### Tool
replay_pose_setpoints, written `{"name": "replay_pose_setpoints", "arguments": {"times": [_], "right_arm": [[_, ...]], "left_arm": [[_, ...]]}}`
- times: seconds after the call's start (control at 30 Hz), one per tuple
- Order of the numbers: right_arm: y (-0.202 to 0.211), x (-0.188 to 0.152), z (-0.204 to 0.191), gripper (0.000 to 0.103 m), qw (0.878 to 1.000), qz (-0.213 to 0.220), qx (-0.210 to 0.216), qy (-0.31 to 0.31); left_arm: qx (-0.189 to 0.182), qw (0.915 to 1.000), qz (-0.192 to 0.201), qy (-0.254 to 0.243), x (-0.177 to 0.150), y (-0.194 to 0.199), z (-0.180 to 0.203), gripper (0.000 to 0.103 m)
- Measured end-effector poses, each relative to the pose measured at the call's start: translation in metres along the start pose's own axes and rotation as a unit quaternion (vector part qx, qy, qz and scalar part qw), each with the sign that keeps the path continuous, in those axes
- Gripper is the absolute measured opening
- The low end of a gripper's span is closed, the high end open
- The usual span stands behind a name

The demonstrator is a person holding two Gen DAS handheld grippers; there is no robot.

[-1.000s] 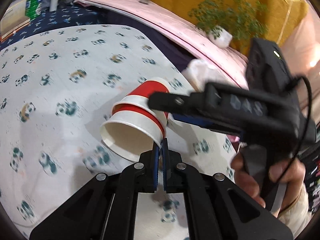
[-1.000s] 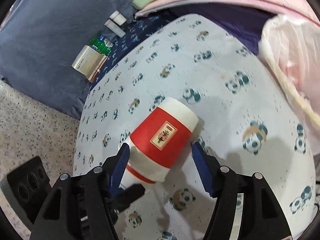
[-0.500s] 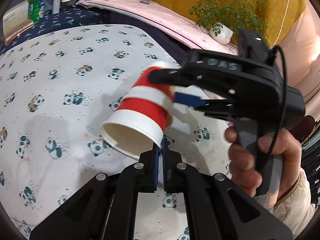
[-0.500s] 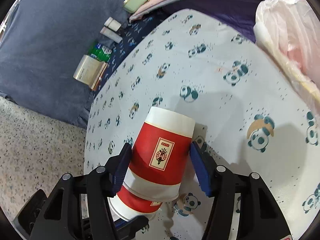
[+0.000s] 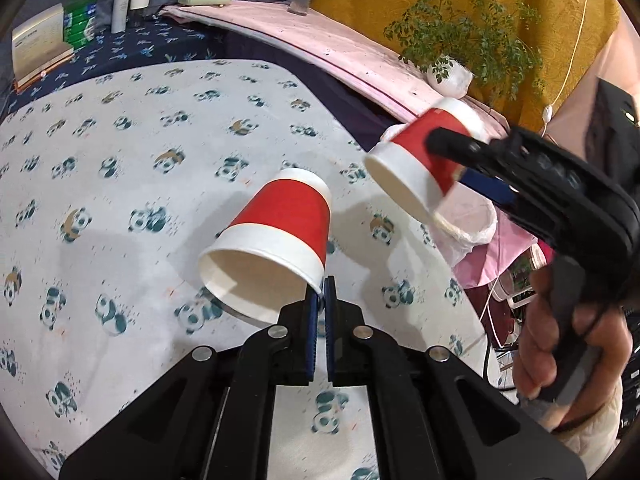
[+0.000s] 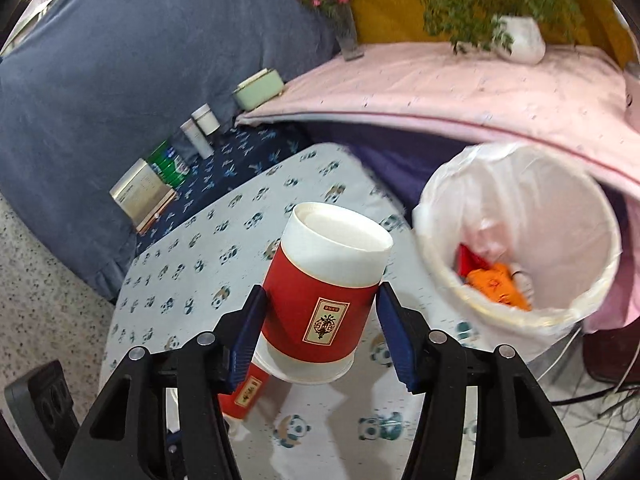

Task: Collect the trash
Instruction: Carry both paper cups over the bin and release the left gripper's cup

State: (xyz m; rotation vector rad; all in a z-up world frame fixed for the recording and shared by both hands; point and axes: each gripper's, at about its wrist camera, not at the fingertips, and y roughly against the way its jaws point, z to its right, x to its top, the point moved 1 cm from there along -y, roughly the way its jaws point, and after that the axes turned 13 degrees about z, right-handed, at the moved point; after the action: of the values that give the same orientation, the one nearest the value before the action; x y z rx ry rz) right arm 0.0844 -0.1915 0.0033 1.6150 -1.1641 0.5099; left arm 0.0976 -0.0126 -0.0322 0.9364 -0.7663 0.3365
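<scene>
Two red-and-white paper cups. My left gripper is shut on the rim of one cup, held above the panda-print table, mouth toward the camera. My right gripper is shut on the second cup, its base pointing away; in the left wrist view this cup hangs in the air to the right. The first cup shows partly below it in the right wrist view. A white-lined trash bin stands to the right of the table with orange and red trash inside.
The panda-print table fills the left. A pink-covered ledge with a potted plant lies behind the bin. Boxes and bottles stand on a dark blue cloth at the back. Cables lie on the floor at right.
The right gripper pulled the outer cup off the left one and lifted it right toward the bin. The two cups are now apart. The left gripper keeps its cup.
</scene>
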Motion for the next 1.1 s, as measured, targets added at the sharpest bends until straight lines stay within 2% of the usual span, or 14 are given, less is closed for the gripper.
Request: {"name": "replay_pose_setpoints", "arguments": {"times": [0.17, 0.5, 0.8, 1.1], "right_arm": [[0.019, 0.010, 0.012, 0.055, 0.999, 0.025, -0.026, 0.019], [0.049, 0.026, 0.068, 0.055, 0.996, 0.055, -0.069, -0.005], [0.068, 0.032, 0.127, 0.055, 0.990, 0.071, -0.116, -0.038], [0.070, 0.032, 0.167, 0.055, 0.985, 0.074, -0.143, -0.060]], "left_arm": [[-0.006, 0.9999, 0.000, -0.014, 0.011, -0.013, 0.020, 0.003], [-0.042, 0.9981, -0.004, -0.045, 0.033, -0.048, 0.080, 0.003], [-0.090, 0.9925, -0.017, -0.081, 0.053, -0.098, 0.146, 0.003], [-0.108, 0.9893, -0.029, -0.093, 0.059, -0.150, 0.185, 0.003]]}}
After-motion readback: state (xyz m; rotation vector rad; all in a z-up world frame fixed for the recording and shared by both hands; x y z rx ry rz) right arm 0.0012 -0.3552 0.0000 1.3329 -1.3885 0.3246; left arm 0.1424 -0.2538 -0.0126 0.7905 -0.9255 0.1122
